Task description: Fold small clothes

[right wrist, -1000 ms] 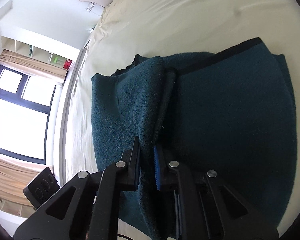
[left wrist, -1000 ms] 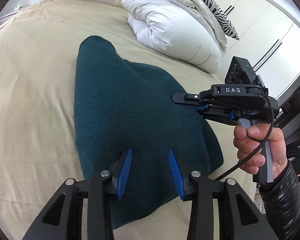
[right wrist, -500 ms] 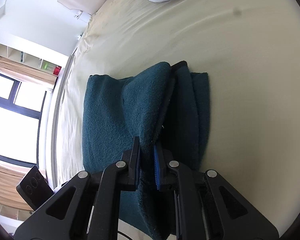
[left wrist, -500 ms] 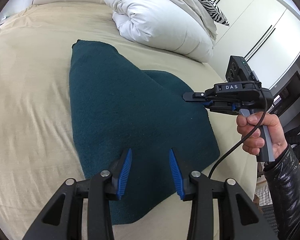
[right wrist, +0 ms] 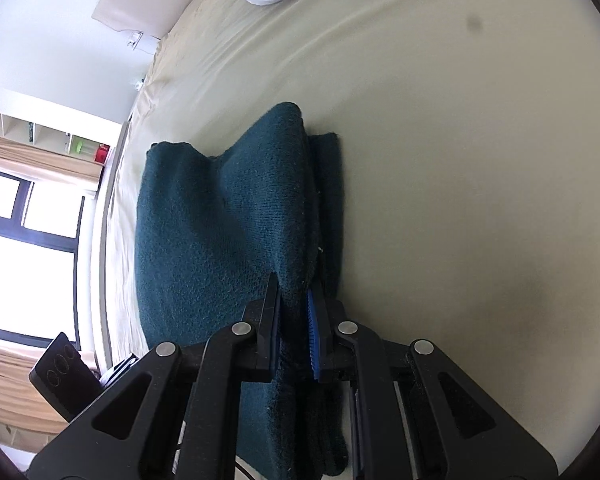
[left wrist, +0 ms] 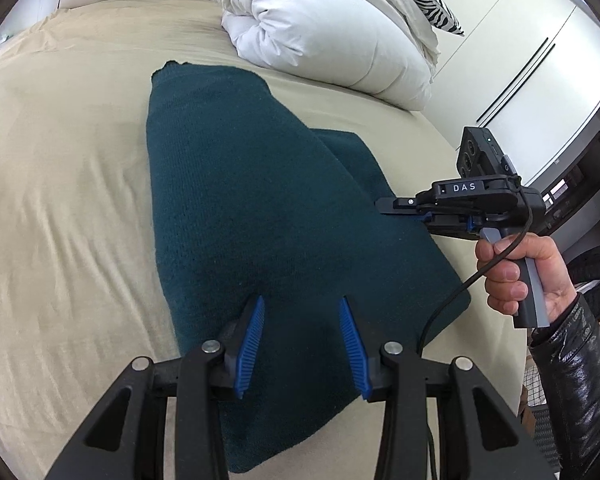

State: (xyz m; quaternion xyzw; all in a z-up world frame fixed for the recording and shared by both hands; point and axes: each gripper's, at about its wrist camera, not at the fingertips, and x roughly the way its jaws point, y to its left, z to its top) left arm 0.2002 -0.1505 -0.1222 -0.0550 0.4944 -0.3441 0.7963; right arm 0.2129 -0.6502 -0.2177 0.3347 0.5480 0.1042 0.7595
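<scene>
Your right hand-held gripper (right wrist: pixel 294 312) pinched a raised fold of the teal sweater (left wrist: pixel 260 220), which lay folded on the bed (left wrist: pixel 60 200) below the duvet (left wrist: pixel 324 28). Your left hand-held gripper (left wrist: pixel 300 334) hovered over it, jaws spread, holding nothing.

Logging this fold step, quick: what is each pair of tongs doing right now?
Left tongs: open, empty, over the dark teal knit garment.
Right tongs: shut on the garment's folded edge.
</scene>
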